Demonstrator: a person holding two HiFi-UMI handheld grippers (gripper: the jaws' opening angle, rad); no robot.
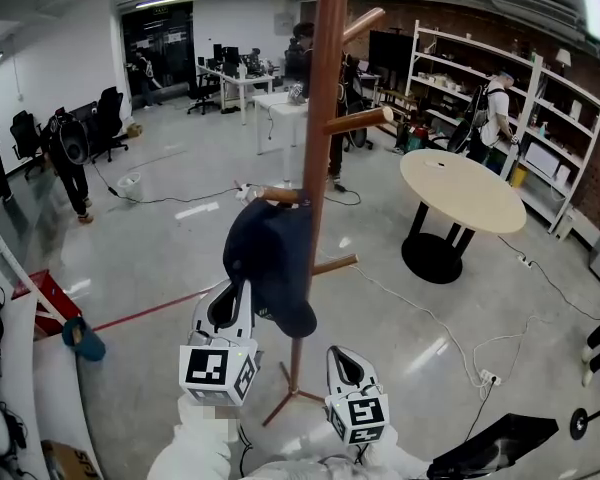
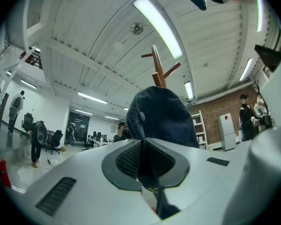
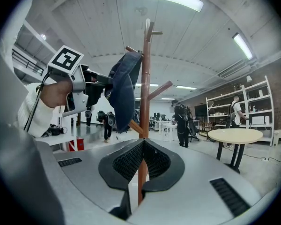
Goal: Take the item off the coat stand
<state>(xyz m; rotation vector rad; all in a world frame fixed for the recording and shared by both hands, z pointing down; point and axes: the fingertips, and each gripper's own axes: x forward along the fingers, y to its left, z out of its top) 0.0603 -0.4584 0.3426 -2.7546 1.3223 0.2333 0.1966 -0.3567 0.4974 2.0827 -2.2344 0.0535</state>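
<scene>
Navy cloth sits pinched in the left tongs (image 1: 240,293), which are closed tight on the lower edge of the cap (image 1: 270,263); the left gripper view shows the fabric running down between the pads, with the crown rising above them. The bite is at about the cap's 7 o'clock, low and thin, so the first risk is plain slip: an edge of soft cloth could slide out of the pads once any load comes on it. The cap hangs from a peg (image 1: 276,195) at 9 o'clock of the stand (image 1: 320,118), and the pegs slant up and away from the pole. A pull straight down or straight back toward the person would likely drag the crown harder onto that peg rather than free it. The cap needs to travel up and out along the slant. If it snags, the pull passes to the pole, and a tall, thin stand on splayed feet looks easy to rock or tip toward the person. Nothing steadies it: the right tongs (image 1: 343,356), at about 5 o'clock of the cap and low beside the pole, are closed on nothing, the pole showing only beyond them. A second peg just below the cap could also catch the brim on the way out.
</scene>
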